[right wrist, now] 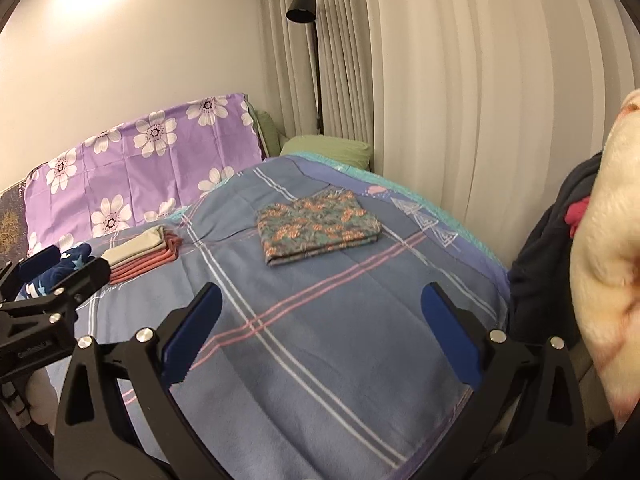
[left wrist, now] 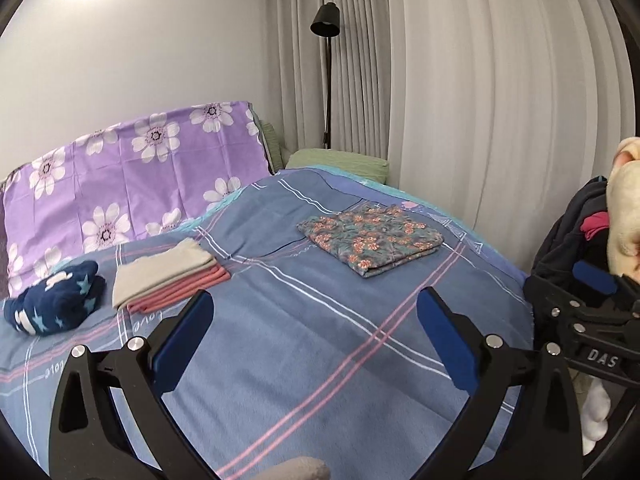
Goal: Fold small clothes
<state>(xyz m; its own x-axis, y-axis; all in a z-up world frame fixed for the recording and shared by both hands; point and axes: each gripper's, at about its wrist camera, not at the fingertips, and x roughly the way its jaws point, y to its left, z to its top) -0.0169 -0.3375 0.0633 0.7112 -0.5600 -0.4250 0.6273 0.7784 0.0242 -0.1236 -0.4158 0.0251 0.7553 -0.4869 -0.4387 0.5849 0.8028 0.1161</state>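
Pale curtains (left wrist: 460, 92) and a black floor lamp (left wrist: 326, 20) back the bed, whose blue plaid quilt (left wrist: 304, 340) is my working surface. Both my grippers hang above its near end with nothing in them: my left gripper (left wrist: 314, 328) stands spread wide over bare quilt, and my right gripper (right wrist: 320, 332) likewise. A folded floral-print cloth (left wrist: 370, 238) lies flat, well ahead of me toward the curtain side, and looks finished. Near the purple flowered pillow (left wrist: 132, 176) sits a stack of folded grey and salmon-pink garments (left wrist: 168, 278), with a rumpled navy star-patterned fleece piece (left wrist: 54, 304) just beside it. I judge I am between pieces: the next move calls for fetching an unfolded item, perhaps that navy one, or something from the dark heap of clothes with a pink scrap (right wrist: 556, 240) at my right. A cream plush bulk (right wrist: 608, 272) crowds that side.
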